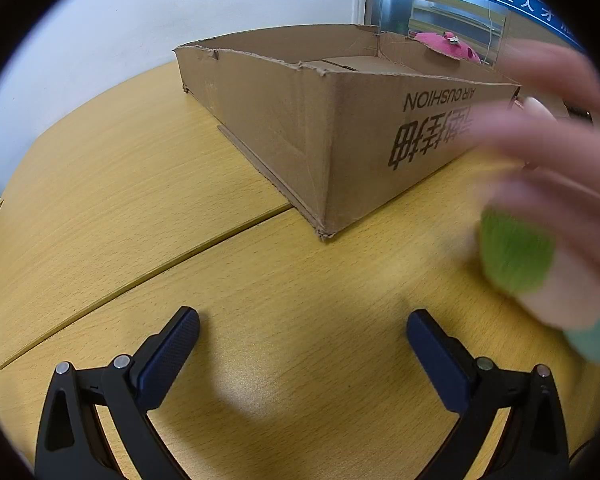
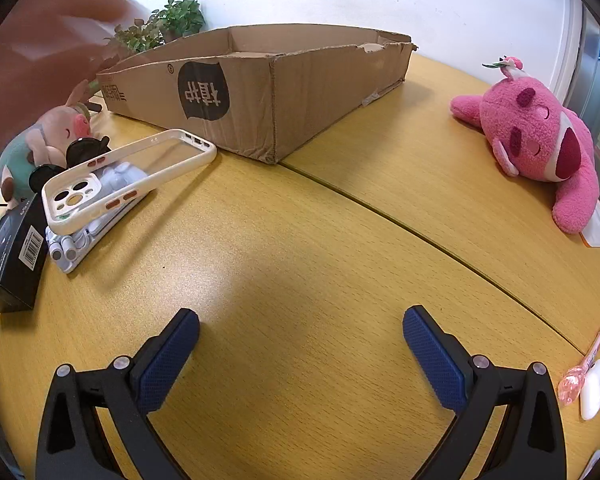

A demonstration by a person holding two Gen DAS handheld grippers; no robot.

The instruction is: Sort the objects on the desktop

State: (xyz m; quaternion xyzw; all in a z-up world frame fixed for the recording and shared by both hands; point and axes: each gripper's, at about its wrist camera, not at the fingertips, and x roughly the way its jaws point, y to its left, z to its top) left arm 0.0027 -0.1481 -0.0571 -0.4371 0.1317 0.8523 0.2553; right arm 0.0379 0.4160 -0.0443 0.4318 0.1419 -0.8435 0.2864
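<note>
A shallow cardboard box [image 1: 340, 120] [image 2: 260, 92] lies on the wooden table [image 1: 180, 220] [image 2: 300, 240]. My left gripper [image 1: 302, 332] is open above bare table in front of the box. My right gripper [image 2: 300, 332] is open too, with nothing between its fingers. A pink plush bear [image 2: 540, 140] lies at the right; its top shows behind the box [image 1: 448, 46]. At the left are a cream phone case [image 2: 132, 176] on a white folded stand [image 2: 96, 216], a black box [image 2: 14, 256] and a small plush doll [image 2: 48, 140]. A blurred hand [image 1: 560, 152] [image 2: 40, 32] moves near them.
A pink pen [image 2: 588, 360] and a white earbud case [image 2: 594, 388] lie at the right edge. A potted green plant [image 2: 164, 24] stands behind the box by the white wall. A seam [image 2: 420, 232] runs across the table. A blurred green object [image 1: 512, 256] sits under the hand.
</note>
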